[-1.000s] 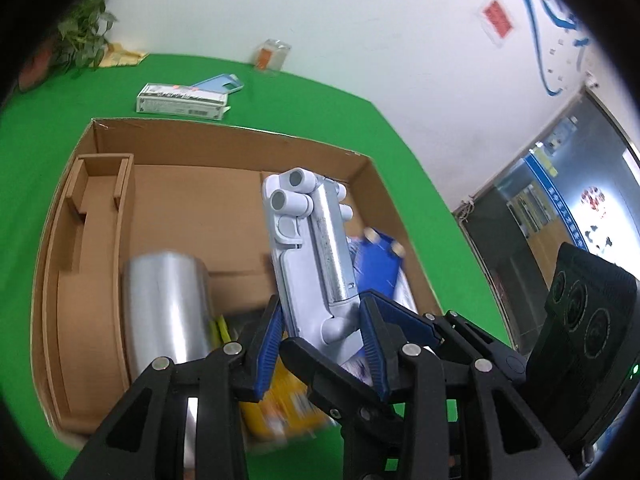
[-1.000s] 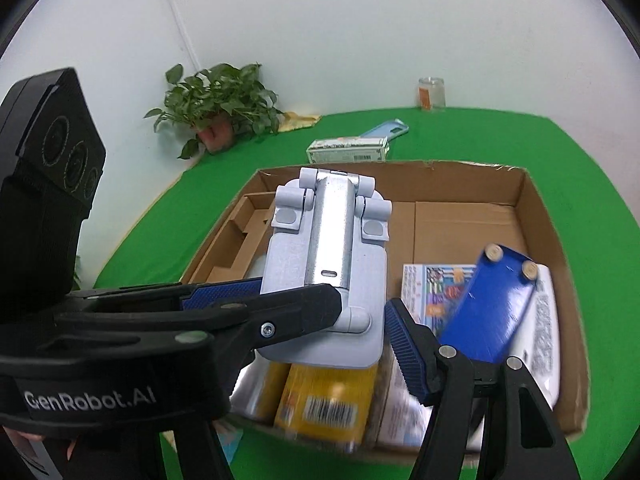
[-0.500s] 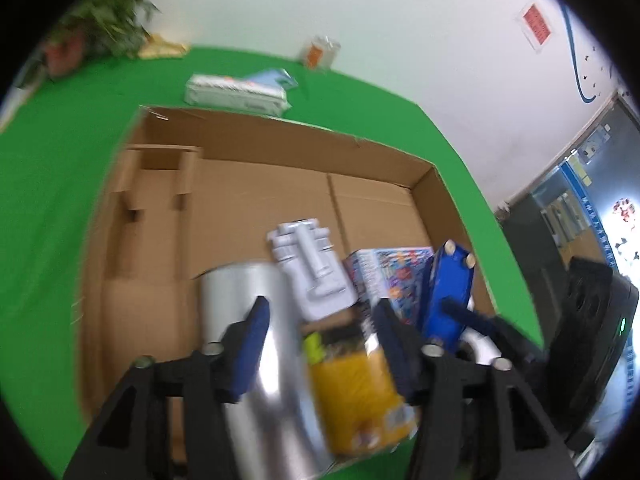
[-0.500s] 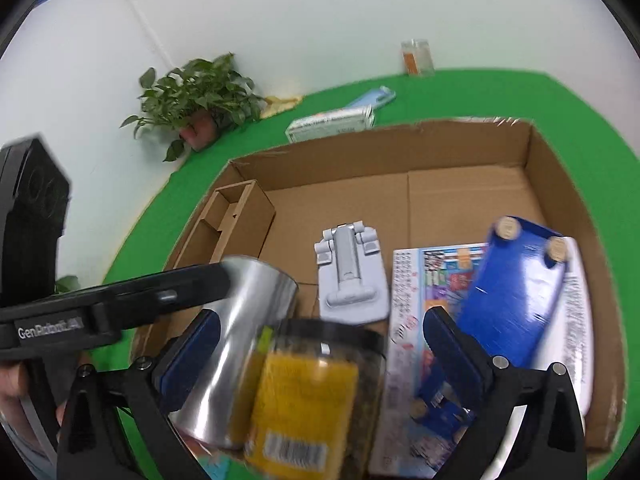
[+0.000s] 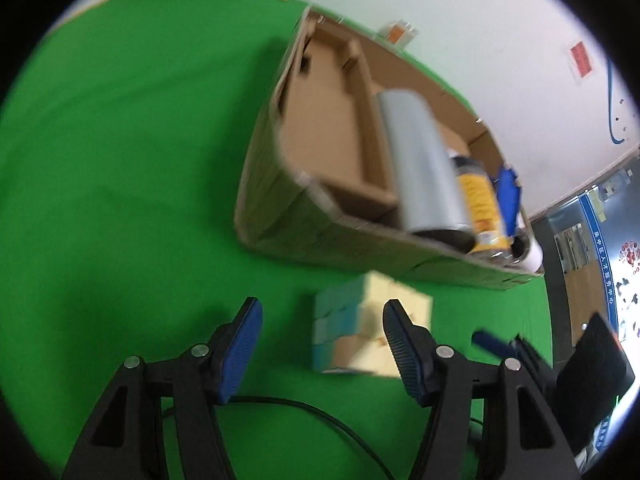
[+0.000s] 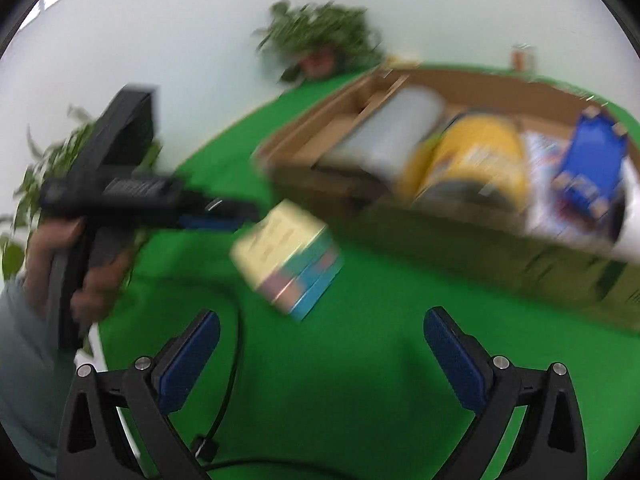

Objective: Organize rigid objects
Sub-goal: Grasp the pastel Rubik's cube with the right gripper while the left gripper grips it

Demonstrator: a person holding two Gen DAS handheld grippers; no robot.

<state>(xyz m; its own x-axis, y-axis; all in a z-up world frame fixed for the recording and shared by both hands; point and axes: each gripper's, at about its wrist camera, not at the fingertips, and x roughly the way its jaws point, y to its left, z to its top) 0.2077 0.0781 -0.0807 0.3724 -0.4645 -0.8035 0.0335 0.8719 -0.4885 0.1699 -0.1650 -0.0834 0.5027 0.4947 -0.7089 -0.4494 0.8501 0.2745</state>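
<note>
Cardboard box (image 5: 344,236) upper right already holds silver cylinder (image 5: 424,168), yellow jar (image 5: 482,204), blue piece (image 5: 508,196). Small box (image 5: 372,328) remains outside on green cloth, lower centre — likely next. Left gripper (image 5: 320,344) jaws just widened, empty; right gripper (image 6: 320,354) fully apart, empty.

1. A box (image 5: 304,240) sits on the worktop (image 5: 120,160).
2. In it, a cylinder (image 5: 424,168) lies beside a jar (image 5: 482,208), with a stand (image 6: 592,156) further right.
3. A carton (image 6: 288,256) lies on the worktop just before the box.
4. A plant (image 6: 320,40) stands behind the box.
</note>
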